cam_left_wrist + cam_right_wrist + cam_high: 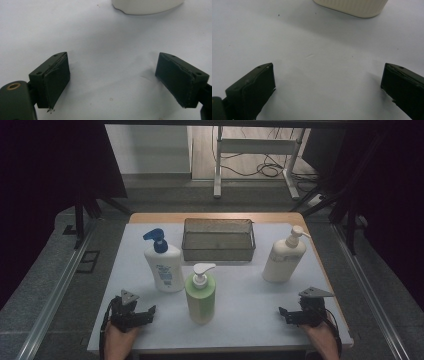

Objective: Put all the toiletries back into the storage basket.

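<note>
High view: green bottle (pixel 200 296) upright, nozzle pointing right; both grippers' fingers spread wide, holding nothing.

I'm seeing both black grippers (pixel 150 312) (pixel 284 314) wearing grey three-cornered plates, with black cables trailing and worn jaw pads (pixel 56 83) fraying.

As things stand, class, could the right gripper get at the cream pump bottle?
Probably yes. The right gripper is open, and only bare white table lies between it and the cream pump bottle, which stands upright ahead of it, apart from the wire basket.
</note>
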